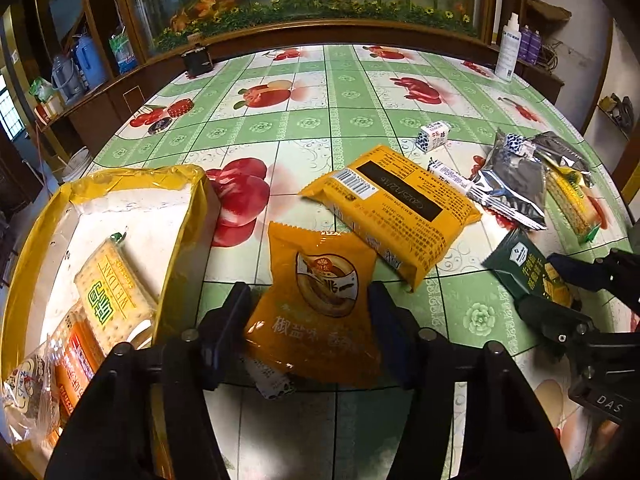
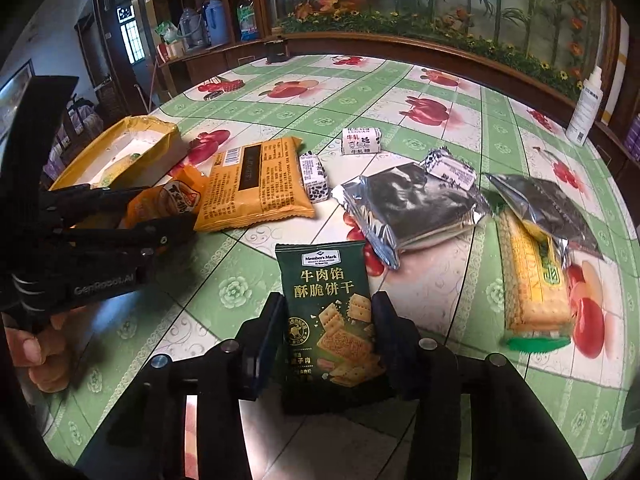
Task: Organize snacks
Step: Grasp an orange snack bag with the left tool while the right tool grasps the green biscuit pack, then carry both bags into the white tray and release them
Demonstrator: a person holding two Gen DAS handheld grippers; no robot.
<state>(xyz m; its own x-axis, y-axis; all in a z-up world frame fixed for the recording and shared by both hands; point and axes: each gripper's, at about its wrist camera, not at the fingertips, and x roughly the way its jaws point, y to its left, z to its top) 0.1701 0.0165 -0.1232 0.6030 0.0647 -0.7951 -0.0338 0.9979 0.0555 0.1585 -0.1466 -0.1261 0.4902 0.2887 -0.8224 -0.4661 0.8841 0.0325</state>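
Two claws pinch packets: left claw (image 1: 310, 312) an orange packet (image 1: 316, 304), right claw (image 2: 326, 332) a green packet (image 2: 330, 312).

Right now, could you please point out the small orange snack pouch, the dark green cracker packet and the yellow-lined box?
small orange snack pouch (image 1: 320, 300), left wrist view, printed front.
dark green cracker packet (image 2: 326, 300), right wrist view, front label.
yellow-lined box (image 1: 192, 216), left wrist view, right wall.

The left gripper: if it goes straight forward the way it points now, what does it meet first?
Beyond the small orange packet already between its fingers, the left gripper would probably meet the larger orange packet lying just ahead; depth is uncertain.
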